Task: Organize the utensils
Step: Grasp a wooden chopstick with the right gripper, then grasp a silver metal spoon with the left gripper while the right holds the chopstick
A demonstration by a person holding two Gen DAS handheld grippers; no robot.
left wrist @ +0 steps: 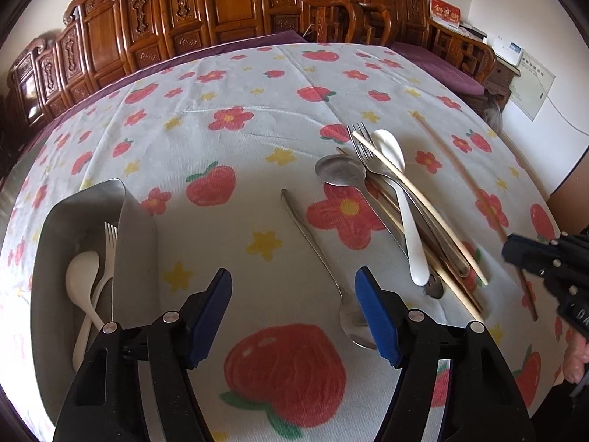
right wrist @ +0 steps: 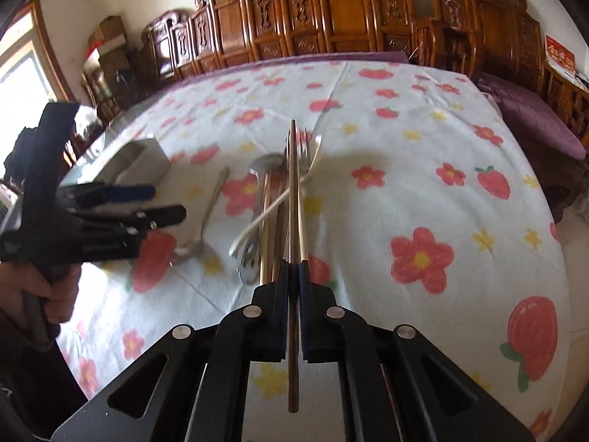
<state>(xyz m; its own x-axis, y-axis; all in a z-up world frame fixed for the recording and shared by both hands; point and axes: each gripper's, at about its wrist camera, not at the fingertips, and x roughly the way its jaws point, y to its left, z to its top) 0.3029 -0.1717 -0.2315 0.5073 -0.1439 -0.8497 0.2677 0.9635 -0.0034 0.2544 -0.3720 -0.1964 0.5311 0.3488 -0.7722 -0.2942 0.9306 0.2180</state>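
Right gripper [right wrist: 293,269] is clenched on a single brown chopstick [right wrist: 293,191], pads pressed flat on either side of it; the stick runs straight along the gripper's pointing line, its far tip reaching out over the utensil pile [right wrist: 274,199] and its near end sticking back behind the pads. Left gripper [left wrist: 294,302] hangs released, blue pads [left wrist: 375,316] well apart with nothing pressed between them; a lone steel spoon [left wrist: 320,258] lies on the cloth just beside the right-hand pad, bowl toward the camera, handle running away and slightly left. The steel holder [left wrist: 136,243] lies off to the left of that gripper, near it, with a white spoon [left wrist: 83,280] and a white fork [left wrist: 108,243] already inside. The relation that matters: from the right gripper the holder [right wrist: 141,164] sits well to the left and farther away, beyond the left gripper [right wrist: 121,202] (so the left hand is plainly the nearer one to it). My judgement is that the held chopstick has to travel leftward across the pile and be turned so its long axis lines up with the holder's opening. The rest of the pile on the flowered tablecloth [left wrist: 221,136] remains unsorted: steel spoon, steel fork [left wrist: 362,147], another white spoon [left wrist: 401,199], more chopsticks. Risk, as I read it: the long tip could snag the pile in passing.
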